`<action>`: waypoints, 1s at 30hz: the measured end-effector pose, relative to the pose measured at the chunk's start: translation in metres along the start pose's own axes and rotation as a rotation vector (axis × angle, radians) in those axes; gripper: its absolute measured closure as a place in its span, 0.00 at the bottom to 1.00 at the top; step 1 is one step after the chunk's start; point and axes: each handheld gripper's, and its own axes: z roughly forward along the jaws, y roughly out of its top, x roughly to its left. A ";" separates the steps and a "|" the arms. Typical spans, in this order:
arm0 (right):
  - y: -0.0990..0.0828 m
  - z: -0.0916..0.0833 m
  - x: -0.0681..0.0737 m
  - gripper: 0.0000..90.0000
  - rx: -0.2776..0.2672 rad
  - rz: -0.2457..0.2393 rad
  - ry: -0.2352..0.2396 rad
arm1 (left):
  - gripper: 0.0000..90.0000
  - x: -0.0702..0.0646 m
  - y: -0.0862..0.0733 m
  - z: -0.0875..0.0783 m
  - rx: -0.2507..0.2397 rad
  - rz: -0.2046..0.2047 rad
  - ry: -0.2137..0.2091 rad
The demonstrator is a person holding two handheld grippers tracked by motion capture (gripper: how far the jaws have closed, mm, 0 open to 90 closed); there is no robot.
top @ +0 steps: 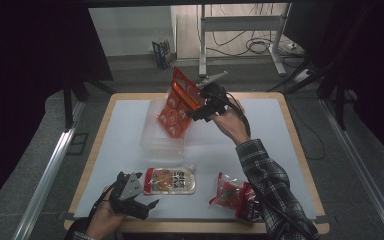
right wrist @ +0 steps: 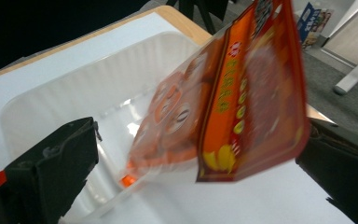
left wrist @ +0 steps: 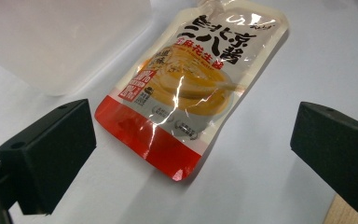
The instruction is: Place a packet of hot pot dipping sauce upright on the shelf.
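An orange snack bag point(top: 179, 105) point(right wrist: 242, 102) stands tilted, its lower end inside a clear plastic container point(top: 162, 137) point(right wrist: 74, 93) at the table's back middle. My right gripper point(top: 195, 107) point(right wrist: 200, 142) is open around the bag's upper part, jaws wide, and the left jaw stands well clear of it. Whether the right jaw touches the bag's edge I cannot tell. A white and red sauce pouch point(top: 170, 181) point(left wrist: 191, 88) lies flat near the front. Just in front of it my left gripper point(top: 147, 206) point(left wrist: 193, 135) is open and holds nothing.
A red snack packet point(top: 232, 195) lies at the front right, partly under the plaid sleeve. The white table top point(top: 280, 130) has a wooden rim. Beyond the far edge are a desk frame, cables and a small box on the floor.
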 end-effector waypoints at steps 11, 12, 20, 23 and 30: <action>-0.028 -0.009 0.024 0.00 0.022 -0.041 0.066 | 0.00 0.000 0.000 0.000 0.005 0.008 -0.001; -0.030 -0.010 0.026 0.00 0.021 -0.034 0.074 | 0.00 0.000 0.000 0.000 0.005 0.008 -0.001; -0.049 -0.017 0.037 0.00 -0.004 -0.015 0.089 | 0.00 -0.001 0.000 0.001 0.001 0.002 -0.002; -0.058 -0.019 0.039 0.01 -0.006 -0.010 0.093 | 0.00 -0.001 0.000 0.001 0.001 0.003 -0.003; -0.080 -0.023 0.044 0.16 0.015 -0.011 0.102 | 0.00 -0.001 0.000 0.001 0.002 0.001 0.001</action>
